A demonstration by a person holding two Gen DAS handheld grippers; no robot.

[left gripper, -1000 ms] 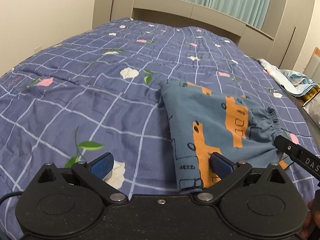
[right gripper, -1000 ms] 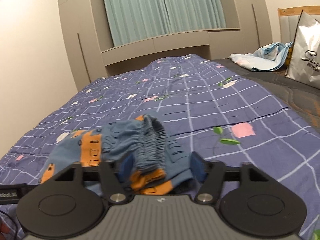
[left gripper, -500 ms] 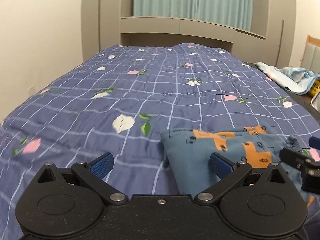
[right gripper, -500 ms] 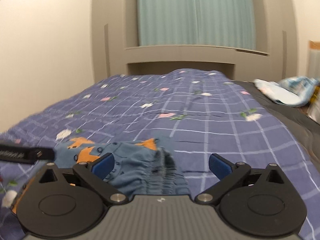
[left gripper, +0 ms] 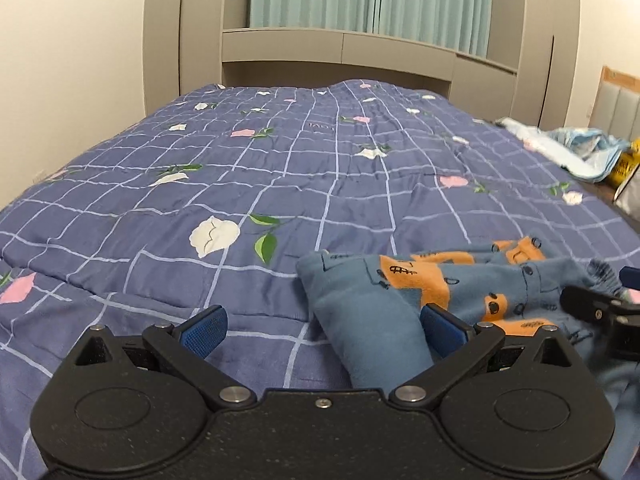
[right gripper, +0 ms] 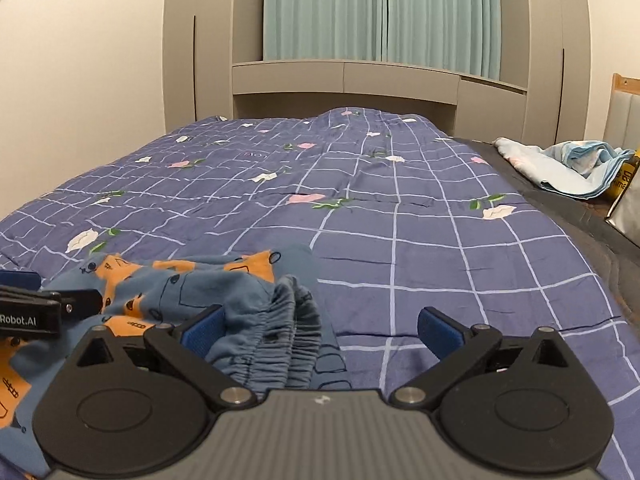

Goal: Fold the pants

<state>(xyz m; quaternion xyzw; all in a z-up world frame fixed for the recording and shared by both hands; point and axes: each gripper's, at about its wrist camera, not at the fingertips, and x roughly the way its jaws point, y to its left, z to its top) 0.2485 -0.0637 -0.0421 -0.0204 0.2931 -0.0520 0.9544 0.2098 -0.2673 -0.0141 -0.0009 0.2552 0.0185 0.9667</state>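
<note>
Blue cotton pants (left gripper: 400,300) with orange truck prints are lying folded in a small bundle at the near edge of the bed (left gripper: 280,168), right in front of both tools. The left gripper (left gripper: 322,326) is hovering low with its jaws spread wide, gripping nothing; its right pad is sitting just beside the folded side of the bundle, while its left pad is hanging over bare quilt. The right gripper (right gripper: 320,326) is likewise standing wide open, with the gathered elastic waistband (right gripper: 280,340) bunching up between its fingers nearer the left one; whether the pad is actually touching the cloth is hard to tell from this low angle. Each tool is showing at the edge of the other's view, close together over the pants.

Beyond the bundle, the quilt is stretching away flat toward the headboard shelf (right gripper: 344,76), a purple-blue grid with white and pink flowers, giving open room ahead and to the left. On the right, the quilt's edge is giving way to a dark strip of mattress (right gripper: 560,208), where a pale blue cloth (right gripper: 560,164) is lying crumpled beside a bag. Teal curtains (right gripper: 380,12) are hanging above the shelf between grey wardrobes, and a cream wall is running along the left side.
</note>
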